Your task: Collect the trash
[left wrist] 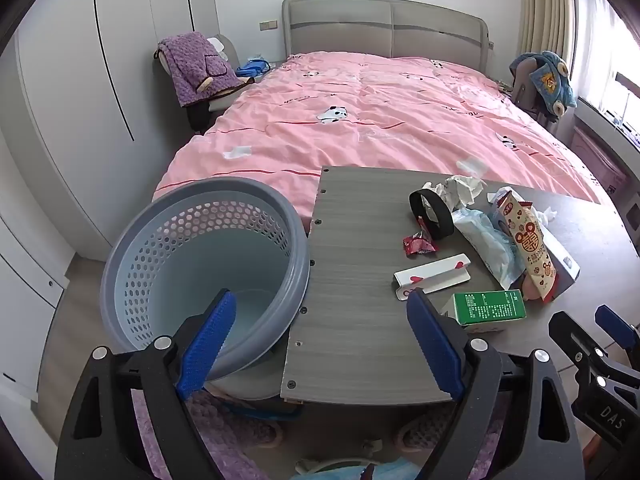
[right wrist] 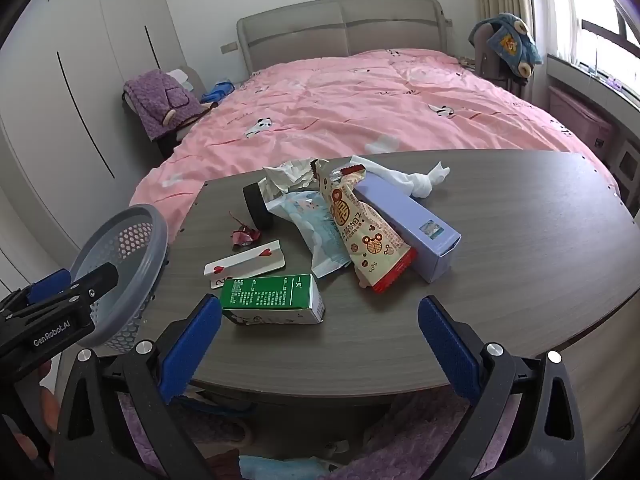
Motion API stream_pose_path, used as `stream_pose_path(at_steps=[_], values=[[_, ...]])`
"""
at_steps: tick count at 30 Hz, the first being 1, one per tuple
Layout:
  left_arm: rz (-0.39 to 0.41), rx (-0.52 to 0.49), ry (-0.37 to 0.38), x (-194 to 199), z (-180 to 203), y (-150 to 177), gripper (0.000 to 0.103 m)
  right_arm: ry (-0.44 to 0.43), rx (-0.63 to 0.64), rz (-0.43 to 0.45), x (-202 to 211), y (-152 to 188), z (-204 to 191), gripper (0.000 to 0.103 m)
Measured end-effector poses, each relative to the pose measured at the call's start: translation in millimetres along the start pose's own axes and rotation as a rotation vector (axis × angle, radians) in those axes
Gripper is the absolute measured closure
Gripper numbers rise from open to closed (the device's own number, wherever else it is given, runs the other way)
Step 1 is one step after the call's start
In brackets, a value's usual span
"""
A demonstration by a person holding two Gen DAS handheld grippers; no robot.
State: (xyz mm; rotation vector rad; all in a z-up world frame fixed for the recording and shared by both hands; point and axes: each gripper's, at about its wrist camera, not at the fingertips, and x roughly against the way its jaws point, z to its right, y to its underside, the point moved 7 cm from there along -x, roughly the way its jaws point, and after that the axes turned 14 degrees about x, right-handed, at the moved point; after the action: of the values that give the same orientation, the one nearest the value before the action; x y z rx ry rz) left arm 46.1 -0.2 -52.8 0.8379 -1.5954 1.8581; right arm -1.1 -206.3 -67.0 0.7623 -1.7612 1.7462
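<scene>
Just ahead of the right gripper (right wrist: 320,330), fingers wide and empty, lies the green carton (right wrist: 272,298): light, stiff (probably empty); pinch its long sides.

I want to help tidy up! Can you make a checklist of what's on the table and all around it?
Surface: grey table, trash lying at its left end.
Job's things: green box, snack bag, purple box, tissue, red wrapper; empty basket beside the table.
Clutter: black band.
Grippers: left gripper and right gripper open, holding nothing.
Cables: nothing seen.
Surroundings: pink bed, wardrobe.
</scene>
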Motion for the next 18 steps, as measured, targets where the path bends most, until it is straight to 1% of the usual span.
stream_pose_path(at_steps=[1, 6, 16, 18], values=[[0.001, -0.002, -0.002, 0.0, 0.0, -0.1, 0.02, -0.013, -0.012, 0.001, -0.1, 0.2, -0.1, 0.006], [0.004, -0.007, -0.004, 1.3, -2.5, -4.2, 0.02, -0.009, -0.008, 0.001, 0.4, -0.1, -0.5, 0.006], [0.01, -0.013, -0.009, 1.3, 0.4, -0.3, 0.02, -0.012, -0.006, -0.006, 0.0, -0.9, -5.6, 0.006], [0.011, -0.014, -0.011, 1.5, 0.1, -0.5, 0.02, -0.008, -0.005, -0.007, -6.1, 0.2, -2.7, 0.006]])
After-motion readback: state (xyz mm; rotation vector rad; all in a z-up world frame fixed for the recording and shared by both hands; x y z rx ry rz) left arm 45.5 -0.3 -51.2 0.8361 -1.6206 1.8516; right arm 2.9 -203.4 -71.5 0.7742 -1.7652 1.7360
